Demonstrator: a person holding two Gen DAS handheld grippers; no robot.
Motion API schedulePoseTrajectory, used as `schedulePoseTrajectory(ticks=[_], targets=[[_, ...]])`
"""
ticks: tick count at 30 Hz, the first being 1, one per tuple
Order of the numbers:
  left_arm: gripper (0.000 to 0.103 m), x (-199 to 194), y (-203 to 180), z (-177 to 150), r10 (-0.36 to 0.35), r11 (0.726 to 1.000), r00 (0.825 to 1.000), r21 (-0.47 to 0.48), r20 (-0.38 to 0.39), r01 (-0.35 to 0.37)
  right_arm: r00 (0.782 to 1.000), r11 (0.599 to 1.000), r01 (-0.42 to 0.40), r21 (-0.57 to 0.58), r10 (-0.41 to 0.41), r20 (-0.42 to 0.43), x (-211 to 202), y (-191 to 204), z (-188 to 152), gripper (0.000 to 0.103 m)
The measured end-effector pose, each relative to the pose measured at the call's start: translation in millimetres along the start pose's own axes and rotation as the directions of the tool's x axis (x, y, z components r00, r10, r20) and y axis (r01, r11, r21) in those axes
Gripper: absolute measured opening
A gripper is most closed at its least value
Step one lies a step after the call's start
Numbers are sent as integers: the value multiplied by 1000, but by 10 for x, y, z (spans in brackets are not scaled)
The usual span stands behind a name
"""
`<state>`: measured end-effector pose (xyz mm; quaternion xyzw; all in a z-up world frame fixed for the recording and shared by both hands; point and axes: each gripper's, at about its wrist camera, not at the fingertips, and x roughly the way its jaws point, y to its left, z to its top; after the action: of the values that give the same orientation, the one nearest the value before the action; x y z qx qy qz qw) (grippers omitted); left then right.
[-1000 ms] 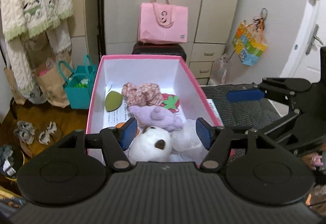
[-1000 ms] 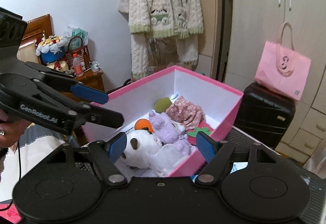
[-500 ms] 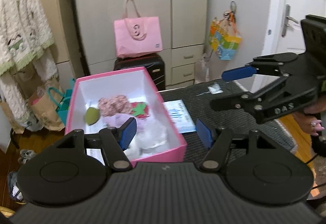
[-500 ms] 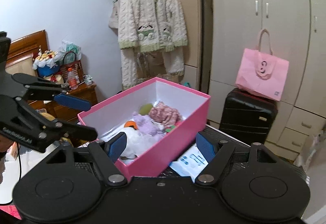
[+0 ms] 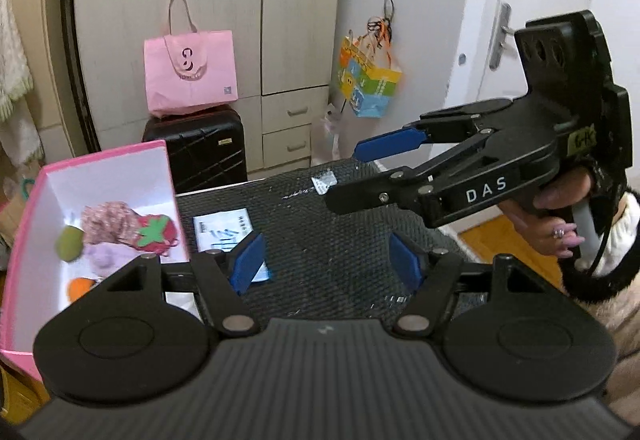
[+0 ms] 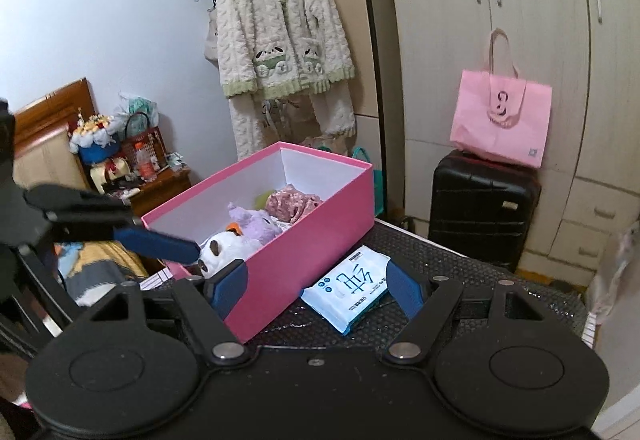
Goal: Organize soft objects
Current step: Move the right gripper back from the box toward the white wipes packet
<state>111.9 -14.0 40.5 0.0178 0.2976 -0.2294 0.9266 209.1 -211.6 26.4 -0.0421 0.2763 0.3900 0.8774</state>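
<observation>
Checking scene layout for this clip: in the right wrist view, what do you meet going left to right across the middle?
Bedside table → hanging cardigan → pink box → tissue pack → black suitcase, pink tote bag on top.

Our right hand-held gripper (image 5: 352,176): matte black linkage, silver screws, blue finger pads (image 5: 394,143), white "DAS" lettering, black cable. Our hand (image 5: 556,216): ringed finger, pale nails, white cuff.
</observation>
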Motion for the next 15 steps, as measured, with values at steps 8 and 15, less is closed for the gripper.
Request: schedulePoseTrajectory(ticks=[8,15], targets=[[68,299,33,-45,59,987,996,-150,70,-48,998,997,-68,37,68,14,263,-484,-4,81],[66,697,32,-173,133,967,990,-223,43,-121,997,996,-83,28,83,2,674,-787,-56,81]])
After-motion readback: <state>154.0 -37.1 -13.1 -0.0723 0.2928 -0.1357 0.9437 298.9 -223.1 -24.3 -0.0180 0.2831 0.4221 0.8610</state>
